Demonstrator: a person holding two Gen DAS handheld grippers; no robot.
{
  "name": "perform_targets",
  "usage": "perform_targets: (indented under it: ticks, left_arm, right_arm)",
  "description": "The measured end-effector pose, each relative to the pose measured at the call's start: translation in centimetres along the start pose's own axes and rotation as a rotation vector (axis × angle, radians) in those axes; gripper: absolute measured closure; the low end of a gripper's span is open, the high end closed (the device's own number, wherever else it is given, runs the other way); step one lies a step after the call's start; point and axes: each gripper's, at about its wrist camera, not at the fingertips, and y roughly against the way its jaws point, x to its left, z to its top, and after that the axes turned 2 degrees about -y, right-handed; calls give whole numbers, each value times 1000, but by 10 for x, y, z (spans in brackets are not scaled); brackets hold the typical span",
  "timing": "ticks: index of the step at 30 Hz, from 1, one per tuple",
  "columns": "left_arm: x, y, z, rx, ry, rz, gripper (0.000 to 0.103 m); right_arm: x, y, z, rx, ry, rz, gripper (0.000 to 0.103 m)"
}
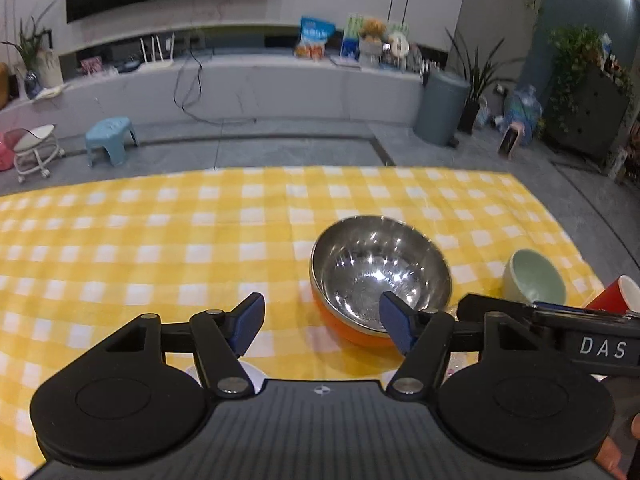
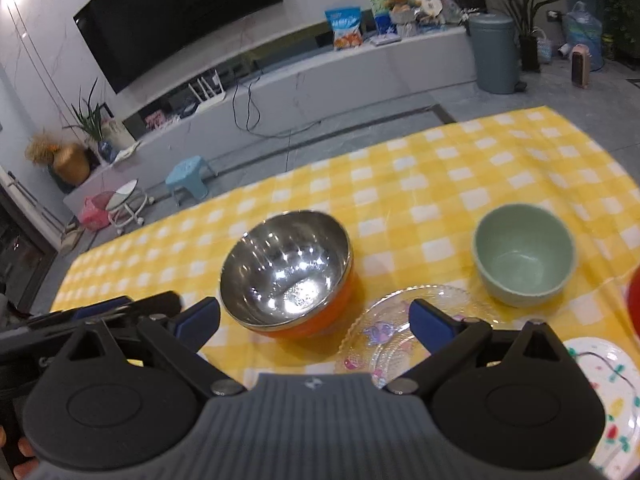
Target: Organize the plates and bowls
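Note:
A steel bowl with an orange outside (image 1: 380, 268) (image 2: 286, 272) sits on the yellow checked tablecloth (image 1: 160, 248) (image 2: 440, 184). My left gripper (image 1: 322, 326) is open just short of it, its right finger over the near rim, nothing between the pads. My right gripper (image 2: 316, 326) is open too, hovering before the steel bowl and above a clear glass plate (image 2: 400, 332) with coloured figures. A pale green bowl (image 1: 534, 276) (image 2: 524, 260) stands to the right. A white plate with coloured spots (image 2: 608, 392) lies at the right edge.
A red cup (image 1: 616, 294) stands at the far right of the left view, behind the other gripper's body (image 1: 560, 320). Beyond the table's far edge are floor, a blue stool (image 1: 110, 138), a grey bin (image 1: 440, 108) and a TV bench.

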Motion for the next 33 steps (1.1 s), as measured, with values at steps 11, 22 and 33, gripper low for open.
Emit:
perform_targets:
  ticks: [11,22,33]
  left_arm:
    - [29,-42,-6,62,137,-47,53]
    - [27,-41,-4,60,159,-114,92]
    - [2,-25,0,-14,32,-51,93]
  right_arm:
    - [-19,-49,-5,-3,37,-40,36]
    - [-15,-61,-13,29,56,3,76]
    - [-18,-56,-14,43,8,-18,86]
